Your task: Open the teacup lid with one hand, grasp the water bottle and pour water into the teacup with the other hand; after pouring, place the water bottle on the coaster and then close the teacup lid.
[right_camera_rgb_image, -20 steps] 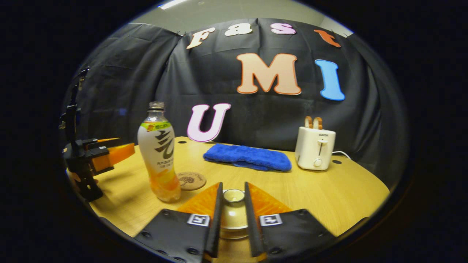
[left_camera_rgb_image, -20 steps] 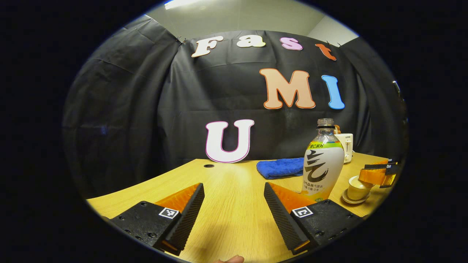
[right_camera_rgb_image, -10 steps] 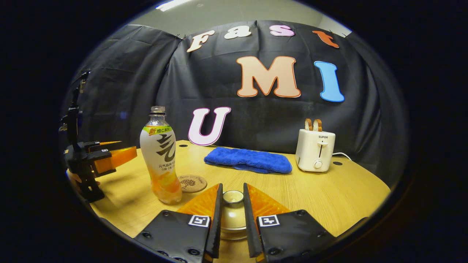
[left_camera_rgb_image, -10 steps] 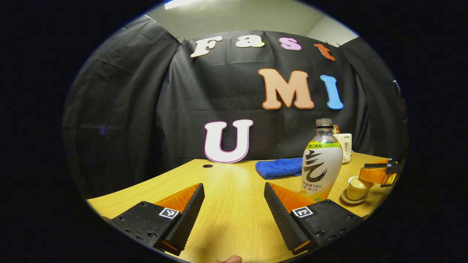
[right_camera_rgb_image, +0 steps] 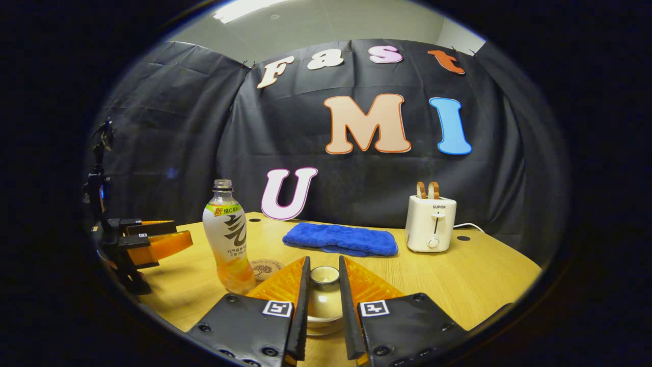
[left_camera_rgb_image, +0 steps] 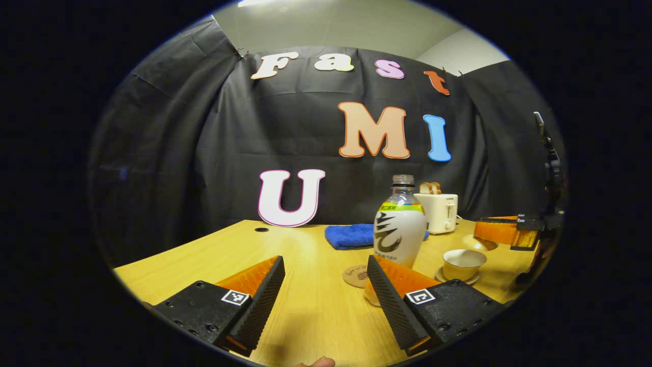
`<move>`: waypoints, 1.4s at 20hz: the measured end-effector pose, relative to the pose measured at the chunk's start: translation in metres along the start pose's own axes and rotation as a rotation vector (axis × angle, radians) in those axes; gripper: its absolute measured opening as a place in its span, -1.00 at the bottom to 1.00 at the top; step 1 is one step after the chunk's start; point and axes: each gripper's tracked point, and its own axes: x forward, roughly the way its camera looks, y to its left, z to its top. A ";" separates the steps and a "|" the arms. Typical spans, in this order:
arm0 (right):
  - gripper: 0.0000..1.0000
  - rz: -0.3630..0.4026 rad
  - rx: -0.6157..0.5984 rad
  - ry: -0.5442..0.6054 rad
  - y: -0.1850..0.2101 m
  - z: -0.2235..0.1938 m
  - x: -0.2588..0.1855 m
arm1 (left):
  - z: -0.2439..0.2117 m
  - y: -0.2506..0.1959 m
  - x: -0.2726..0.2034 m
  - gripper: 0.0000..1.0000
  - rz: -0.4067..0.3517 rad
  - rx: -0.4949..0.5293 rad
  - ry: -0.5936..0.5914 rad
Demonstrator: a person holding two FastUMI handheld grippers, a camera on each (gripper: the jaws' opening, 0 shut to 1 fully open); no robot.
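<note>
The capless water bottle (left_camera_rgb_image: 400,229) (right_camera_rgb_image: 229,239) stands upright on the table, with a round cork coaster (left_camera_rgb_image: 356,276) (right_camera_rgb_image: 266,267) beside it. My left gripper (left_camera_rgb_image: 323,300) (right_camera_rgb_image: 178,232) is open and empty, low over the table, and the bottle stands just beyond its right finger. In the left gripper view the cream teacup (left_camera_rgb_image: 462,262) sits uncovered on its saucer. My right gripper (right_camera_rgb_image: 323,262) (left_camera_rgb_image: 481,237) is shut on the teacup lid (right_camera_rgb_image: 323,298), holding it above and to the right of the cup.
A folded blue towel (right_camera_rgb_image: 340,239) (left_camera_rgb_image: 349,236) lies at the back of the wooden table (right_camera_rgb_image: 458,275). A white toaster (right_camera_rgb_image: 430,224) (left_camera_rgb_image: 440,211) with toast in its slots stands at the back right. A person's fingertip (left_camera_rgb_image: 318,362) shows at the bottom edge.
The right gripper has risen with the lid, leaving the cup uncovered. The left gripper has shifted so the bottle sits nearer its right finger, and the coaster has come into its view.
</note>
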 end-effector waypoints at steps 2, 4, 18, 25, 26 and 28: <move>-0.31 -0.011 0.005 0.003 -0.006 -0.001 -0.005 | -0.003 -0.014 -0.001 0.90 -0.043 -0.008 0.015; -0.31 -0.021 0.011 0.004 -0.011 -0.001 -0.010 | -0.002 -0.029 -0.002 0.91 -0.089 -0.008 0.016; -0.31 -0.073 0.049 -0.003 -0.040 -0.003 -0.030 | -0.011 -0.085 0.028 0.91 -0.202 0.030 0.059; -0.31 -0.089 0.043 -0.008 -0.050 -0.004 -0.034 | -0.017 -0.080 0.053 0.83 -0.128 0.039 0.088; -0.31 -0.090 0.045 -0.006 -0.051 -0.005 -0.034 | -0.019 -0.080 0.055 0.75 -0.125 0.043 0.098; -0.33 -0.087 0.051 0.001 -0.051 -0.010 -0.035 | -0.018 -0.080 0.057 0.60 -0.120 0.047 0.098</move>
